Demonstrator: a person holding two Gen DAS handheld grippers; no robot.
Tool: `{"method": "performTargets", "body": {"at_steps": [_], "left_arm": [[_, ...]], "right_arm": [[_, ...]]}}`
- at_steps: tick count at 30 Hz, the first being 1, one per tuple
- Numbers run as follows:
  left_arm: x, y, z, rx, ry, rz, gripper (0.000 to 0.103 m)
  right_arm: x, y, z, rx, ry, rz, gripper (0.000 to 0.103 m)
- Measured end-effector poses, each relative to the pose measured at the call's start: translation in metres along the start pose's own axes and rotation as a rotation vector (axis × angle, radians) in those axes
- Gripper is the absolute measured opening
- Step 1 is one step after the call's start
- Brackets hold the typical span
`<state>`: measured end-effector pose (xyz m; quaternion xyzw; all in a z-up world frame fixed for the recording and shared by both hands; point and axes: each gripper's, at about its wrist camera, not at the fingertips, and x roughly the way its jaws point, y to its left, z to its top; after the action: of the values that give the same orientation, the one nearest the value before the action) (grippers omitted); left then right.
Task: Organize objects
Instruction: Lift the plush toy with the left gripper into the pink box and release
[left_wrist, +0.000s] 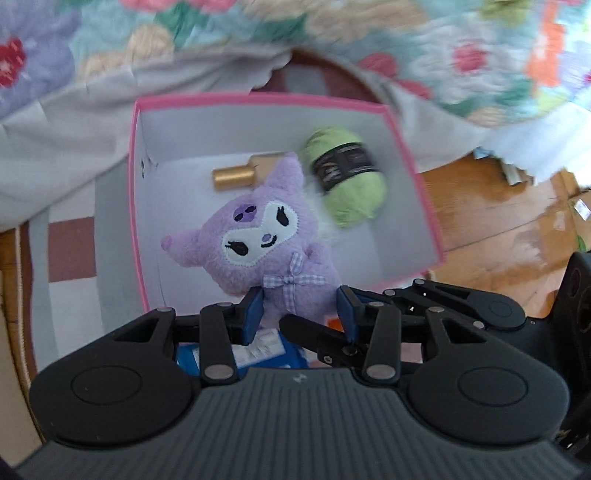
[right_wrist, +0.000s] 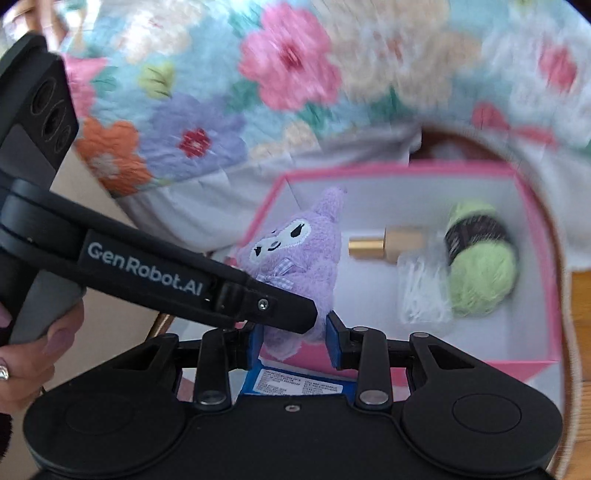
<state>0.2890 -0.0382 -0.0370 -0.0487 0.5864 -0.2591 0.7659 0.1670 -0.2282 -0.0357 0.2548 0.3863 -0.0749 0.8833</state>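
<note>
Left wrist view: the left hand-held gripper (left_wrist: 301, 310) has its blue pads pinched on the bottom of a purple plush toy (left_wrist: 266, 240), which hangs over the pink-rimmed box (left_wrist: 413, 147). Lying in the box are a green yarn ball (left_wrist: 351, 184) with a black label and a gold-capped bottle (left_wrist: 236, 176). From the right wrist cam, the right hand-held gripper (right_wrist: 295, 341) is squeezing the same plush from below too, jaws only narrowly apart, and the left one crosses in front. A floral quilt (right_wrist: 221, 92) sits behind the box, all pretty blurry
</note>
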Motion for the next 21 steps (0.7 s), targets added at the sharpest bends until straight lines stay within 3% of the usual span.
{"method": "performTargets", "body": {"at_steps": [10,16,18,21], "left_arm": [[0.071,0.030,0.023,-0.103,0.070,0.022,0.042],[0.080,0.042,0.025,-0.166,0.049,0.024,0.042],[0.071,0.041,0.022,-0.147,0.014,0.042,0.042],[0.054,0.035,0.019,-0.114,-0.016,0.067,0.045]], "right_arm": [[0.068,-0.042,0.015,0.139,0.175,0.004,0.040],[0.087,-0.034,0.014,0.078,0.193,-0.116,0.043],[0.083,-0.025,0.013,0.020,0.178,-0.189,0.046],[0.063,-0.011,0.011,-0.098,0.130,-0.226,0.050]]}}
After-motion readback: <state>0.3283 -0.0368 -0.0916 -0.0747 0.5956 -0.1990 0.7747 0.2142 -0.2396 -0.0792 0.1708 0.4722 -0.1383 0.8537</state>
